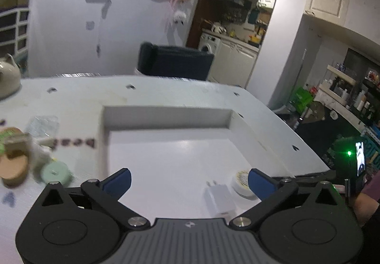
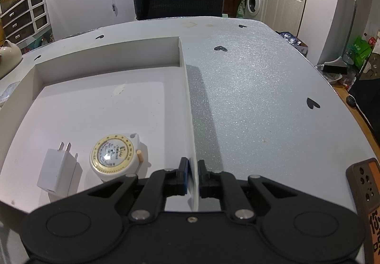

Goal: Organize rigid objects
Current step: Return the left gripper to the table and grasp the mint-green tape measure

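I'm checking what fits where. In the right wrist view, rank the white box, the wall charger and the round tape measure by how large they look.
1. white box, far the largest; it holds both others.
2 and 3. wall charger and round tape measure: they look about alike, side by side and equally near, so I won't rank them.

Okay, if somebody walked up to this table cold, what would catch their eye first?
Probably the white tray, holding only a white plug adapter and a round cream tape measure side by side near its front. Next, the right gripper clamped on the tray's right wall, and the left gripper hovering wide open and empty over it.
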The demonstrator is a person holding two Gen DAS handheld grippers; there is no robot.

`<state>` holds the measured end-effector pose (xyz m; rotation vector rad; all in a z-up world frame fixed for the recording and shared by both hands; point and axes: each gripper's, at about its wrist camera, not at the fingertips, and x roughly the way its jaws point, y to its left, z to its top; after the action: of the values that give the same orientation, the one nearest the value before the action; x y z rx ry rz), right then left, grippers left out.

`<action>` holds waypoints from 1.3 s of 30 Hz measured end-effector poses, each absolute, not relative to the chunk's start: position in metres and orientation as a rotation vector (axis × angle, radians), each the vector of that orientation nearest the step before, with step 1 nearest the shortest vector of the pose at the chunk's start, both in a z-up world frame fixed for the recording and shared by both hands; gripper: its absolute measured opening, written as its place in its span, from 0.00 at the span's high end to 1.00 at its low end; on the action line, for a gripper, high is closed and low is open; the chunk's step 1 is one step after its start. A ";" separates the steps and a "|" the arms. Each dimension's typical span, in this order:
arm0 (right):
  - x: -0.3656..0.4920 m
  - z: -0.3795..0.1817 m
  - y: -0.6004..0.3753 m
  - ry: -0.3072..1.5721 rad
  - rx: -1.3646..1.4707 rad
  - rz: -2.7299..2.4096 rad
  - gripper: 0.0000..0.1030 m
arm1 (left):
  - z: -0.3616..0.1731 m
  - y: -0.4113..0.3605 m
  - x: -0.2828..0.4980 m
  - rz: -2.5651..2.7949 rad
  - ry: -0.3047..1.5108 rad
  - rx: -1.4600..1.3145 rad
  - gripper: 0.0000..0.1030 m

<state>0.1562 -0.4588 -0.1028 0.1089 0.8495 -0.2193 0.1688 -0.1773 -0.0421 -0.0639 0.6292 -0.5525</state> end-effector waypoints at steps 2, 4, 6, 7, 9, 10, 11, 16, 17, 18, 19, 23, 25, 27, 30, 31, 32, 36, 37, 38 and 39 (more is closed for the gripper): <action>0.156 -0.103 -0.458 0.851 0.104 -0.222 0.92 | -0.037 -0.167 0.168 -0.533 0.608 -0.069 0.00; 0.157 -0.103 -0.458 0.851 0.104 -0.222 0.92 | -0.034 -0.156 0.168 -0.512 0.590 -0.078 0.00; 0.157 -0.103 -0.458 0.850 0.106 -0.221 0.92 | -0.032 -0.146 0.170 -0.487 0.576 -0.079 0.00; 0.157 -0.103 -0.458 0.850 0.106 -0.221 0.92 | -0.031 -0.140 0.170 -0.472 0.566 -0.077 0.00; 0.157 -0.103 -0.458 0.849 0.102 -0.221 0.92 | -0.030 -0.129 0.172 -0.442 0.552 -0.075 0.00; 0.156 -0.103 -0.457 0.849 0.101 -0.221 0.92 | -0.030 -0.123 0.173 -0.427 0.547 -0.076 0.00; 0.156 -0.103 -0.457 0.849 0.101 -0.222 0.92 | -0.031 -0.117 0.175 -0.410 0.545 -0.077 0.00; 0.156 -0.103 -0.457 0.850 0.099 -0.221 0.92 | -0.036 -0.090 0.186 -0.323 0.551 -0.095 0.00; 0.157 -0.103 -0.457 0.850 0.098 -0.221 0.92 | -0.038 -0.085 0.188 -0.307 0.555 -0.100 0.00; 0.157 -0.103 -0.457 0.851 0.098 -0.222 0.92 | -0.039 -0.079 0.190 -0.293 0.559 -0.109 0.00; 0.157 -0.103 -0.457 0.852 0.098 -0.222 0.92 | -0.040 -0.074 0.192 -0.285 0.561 -0.119 0.00; 0.157 -0.102 -0.457 0.851 0.097 -0.222 0.92 | -0.047 -0.060 0.198 -0.251 0.572 -0.142 0.00; 0.157 -0.102 -0.457 0.853 0.091 -0.221 0.92 | -0.053 -0.053 0.202 -0.234 0.581 -0.156 0.00; 0.158 -0.102 -0.457 0.854 0.090 -0.220 0.92 | -0.060 -0.046 0.207 -0.219 0.590 -0.158 0.05; 0.158 -0.102 -0.457 0.855 0.090 -0.219 0.92 | -0.073 -0.041 0.212 -0.210 0.609 -0.143 0.17; 0.158 -0.102 -0.457 0.855 0.091 -0.220 0.92 | -0.077 -0.040 0.213 -0.214 0.619 -0.137 0.19; 0.158 -0.102 -0.457 0.855 0.091 -0.220 0.92 | -0.082 -0.040 0.215 -0.217 0.626 -0.129 0.24; 0.158 -0.102 -0.457 0.855 0.093 -0.222 0.92 | -0.100 -0.046 0.224 -0.245 0.679 -0.084 0.41; 0.158 -0.102 -0.457 0.855 0.095 -0.223 0.92 | -0.104 -0.048 0.228 -0.252 0.692 -0.073 0.43; 0.158 -0.102 -0.458 0.855 0.098 -0.224 0.92 | -0.109 -0.050 0.230 -0.257 0.703 -0.062 0.44; 0.158 -0.102 -0.457 0.855 0.100 -0.225 0.92 | -0.113 -0.052 0.233 -0.264 0.712 -0.053 0.45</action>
<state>0.1580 -0.4575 -0.1022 0.0997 0.8554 -0.2247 0.2332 -0.0524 -0.1133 -0.0531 0.7125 -0.2636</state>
